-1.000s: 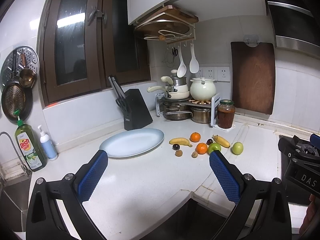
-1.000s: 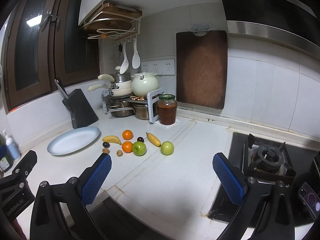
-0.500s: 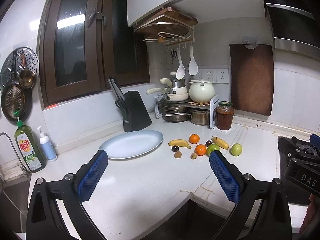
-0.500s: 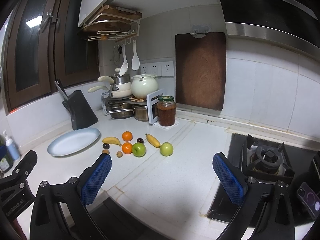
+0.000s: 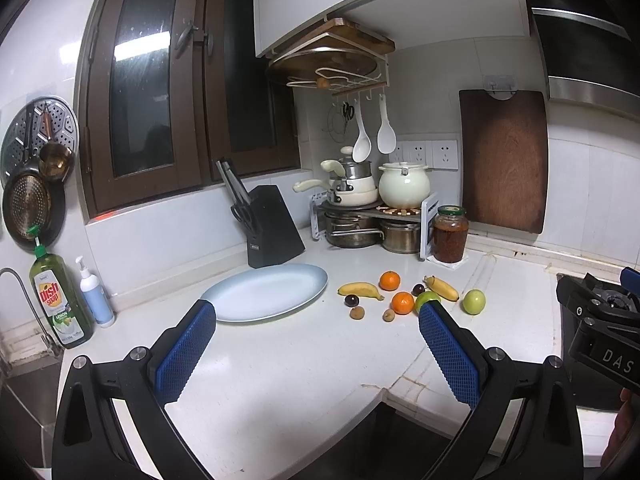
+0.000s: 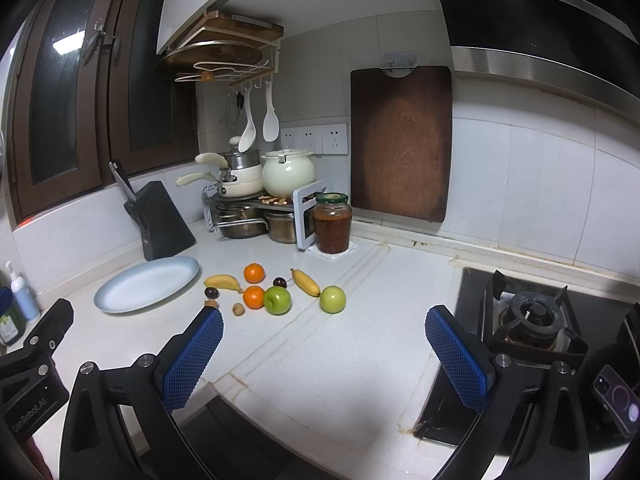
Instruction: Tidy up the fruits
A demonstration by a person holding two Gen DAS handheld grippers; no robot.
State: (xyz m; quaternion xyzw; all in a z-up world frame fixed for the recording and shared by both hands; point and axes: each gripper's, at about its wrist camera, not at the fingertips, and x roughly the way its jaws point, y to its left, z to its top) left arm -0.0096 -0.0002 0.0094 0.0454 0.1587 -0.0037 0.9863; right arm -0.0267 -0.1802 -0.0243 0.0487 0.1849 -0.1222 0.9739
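Loose fruit lies on the white counter (image 6: 352,344): two bananas (image 6: 222,281) (image 6: 306,282), two oranges (image 6: 254,273) (image 6: 254,297), two green apples (image 6: 277,300) (image 6: 332,299), two dark plums (image 6: 211,292) and two small brown fruits (image 6: 238,309). An empty pale blue oval plate (image 6: 146,284) sits left of them; it also shows in the left wrist view (image 5: 266,296). My left gripper (image 5: 316,356) is open and empty, back from the plate. My right gripper (image 6: 326,360) is open and empty, short of the apples.
A black knife block (image 5: 272,232), a pot rack (image 5: 364,216) and a jar of red preserve (image 6: 332,228) stand behind the fruit. A gas hob (image 6: 532,324) is at the right, dish soap (image 5: 60,300) at the left. The counter has an inner corner edge (image 5: 384,392).
Both views have drifted slightly; the fruit sits a little lower and nearer in the right wrist view. Both grippers stay open and empty. Nothing on the counter has moved.
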